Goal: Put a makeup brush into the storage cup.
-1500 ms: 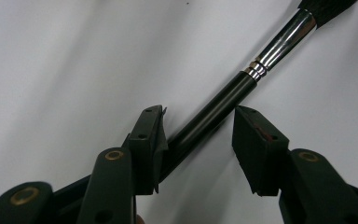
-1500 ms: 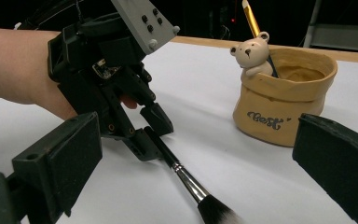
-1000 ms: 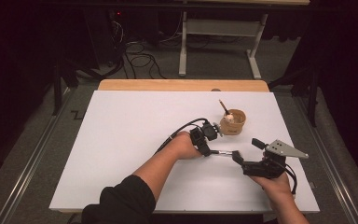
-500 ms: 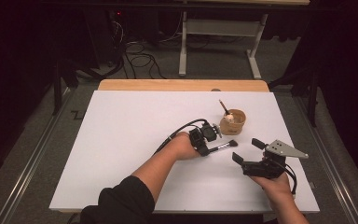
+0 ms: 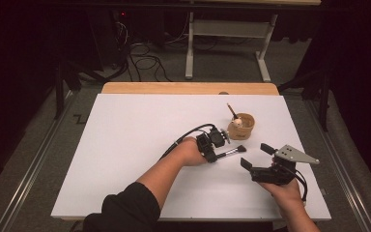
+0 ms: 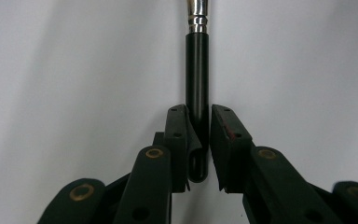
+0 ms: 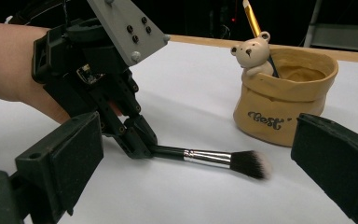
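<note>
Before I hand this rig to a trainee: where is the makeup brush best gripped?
On the black handle's tail end, as the left gripper does, coming along the brush from behind. It lies flat on the table; the handle is slim and rigid, the bristles soft.

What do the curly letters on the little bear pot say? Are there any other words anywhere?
"Best": dark curly letters on the front of the tan bear pot, read in the right gripper view.
In the high view the pot's lettering is too small to read.
No other words, numbers or signs can be read on the brush, the left gripper, the right gripper or the white table.
</note>
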`<state>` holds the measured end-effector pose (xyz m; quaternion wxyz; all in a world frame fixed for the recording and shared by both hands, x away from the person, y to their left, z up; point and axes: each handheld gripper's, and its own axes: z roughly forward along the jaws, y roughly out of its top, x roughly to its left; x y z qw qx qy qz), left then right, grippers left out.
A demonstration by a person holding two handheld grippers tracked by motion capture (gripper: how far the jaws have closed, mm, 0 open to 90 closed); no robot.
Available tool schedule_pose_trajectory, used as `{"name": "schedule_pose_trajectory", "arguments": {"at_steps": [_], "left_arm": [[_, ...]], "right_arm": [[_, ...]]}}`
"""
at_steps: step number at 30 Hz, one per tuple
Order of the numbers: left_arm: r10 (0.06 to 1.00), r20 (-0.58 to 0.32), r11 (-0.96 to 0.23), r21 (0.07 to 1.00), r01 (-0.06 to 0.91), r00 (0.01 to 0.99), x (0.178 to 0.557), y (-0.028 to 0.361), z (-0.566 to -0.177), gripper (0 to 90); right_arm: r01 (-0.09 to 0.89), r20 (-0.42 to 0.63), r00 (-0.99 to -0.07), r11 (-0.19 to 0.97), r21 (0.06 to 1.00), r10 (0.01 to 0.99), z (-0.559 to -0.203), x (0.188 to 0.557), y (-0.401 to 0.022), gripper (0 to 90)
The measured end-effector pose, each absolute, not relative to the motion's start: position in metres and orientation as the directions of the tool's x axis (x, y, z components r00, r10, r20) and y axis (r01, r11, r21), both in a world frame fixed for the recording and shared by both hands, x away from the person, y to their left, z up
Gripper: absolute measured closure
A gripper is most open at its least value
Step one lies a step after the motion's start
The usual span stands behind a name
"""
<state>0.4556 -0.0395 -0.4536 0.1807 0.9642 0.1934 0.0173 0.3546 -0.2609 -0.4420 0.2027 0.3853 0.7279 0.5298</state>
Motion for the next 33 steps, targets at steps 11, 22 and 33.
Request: {"name": "schedule_pose_trajectory", "arguments": {"at_steps": [11,22,33], "left_arm": [[0.390,-0.038,-0.856,0.354,0.377,0.920,0.456,-0.039,-0.454,79.2],[0.400,-0.025,-0.849,0.367,0.381,0.916,0.452,-0.037,-0.450,79.4],[0.427,-0.012,-0.841,0.361,0.403,0.904,0.442,-0.009,-0.441,79.4]], "right_arm": [[0.346,0.111,-0.621,0.144,0.927,0.776,-0.442,0.355,-0.261,3.1],[0.349,0.114,-0.619,0.142,0.926,0.777,-0.442,0.355,-0.261,3.2],[0.349,0.108,-0.617,0.148,0.925,0.779,-0.443,0.355,-0.261,3.2]]}}
